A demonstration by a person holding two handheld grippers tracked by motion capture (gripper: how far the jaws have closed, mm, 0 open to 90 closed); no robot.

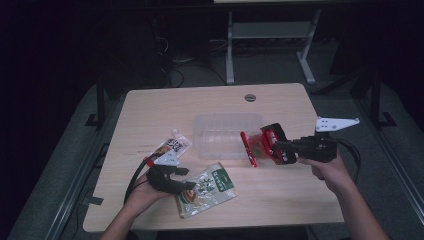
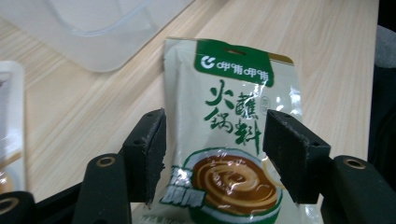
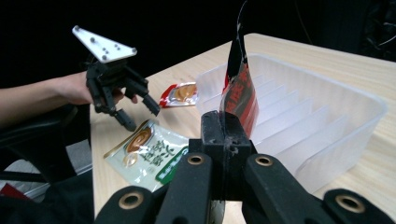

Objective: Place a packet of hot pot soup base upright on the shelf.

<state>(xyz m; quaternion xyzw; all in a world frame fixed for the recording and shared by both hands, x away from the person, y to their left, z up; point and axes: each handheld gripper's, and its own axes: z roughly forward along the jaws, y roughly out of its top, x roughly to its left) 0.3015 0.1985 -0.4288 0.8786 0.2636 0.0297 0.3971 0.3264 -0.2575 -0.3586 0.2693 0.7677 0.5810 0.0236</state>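
**Two sauce packets on the way to the clear bin**

Right gripper (image 1: 278,145) is clenched on the red packet (image 1: 261,145), pinching it by one edge; in the right gripper view the packet (image 3: 239,91) stands up out of the shut jaws, thin and nearly edge-on, just in front of the clear plastic bin (image 3: 327,121). From above, the packet hangs at the bin's (image 1: 220,131) right end, off the table.

Left gripper (image 1: 186,177) is released. Its jaws stand apart on either side of the green-and-white packet (image 2: 233,140), and its fingers (image 2: 150,151) are not pressing on it. The packet lies flat on the wooden table (image 1: 150,107), near the person's front edge, apart from the bin. No grip on it yet.

A third packet, white with a spout (image 1: 172,146), lies on the table just behind the left gripper, untouched.

Handling, my read: both packets are light, soft film pouches with paste inside. Glossy surface, so likely slippery. They flop and fold, not stiff; the red one bends above the jaws. Squeezing the full belly risks the contents shifting and the pouch sliding out. Better hold is the flat sealed margin or a corner. The green one lies flat, so the jaws need to get under an edge or pinch up a wrinkle of film. Not fragile, but a hard clamp on the filled part could burst a seam.

Bin has ribbed dividers inside, so a limp pouch may catch on a rib when lowered.
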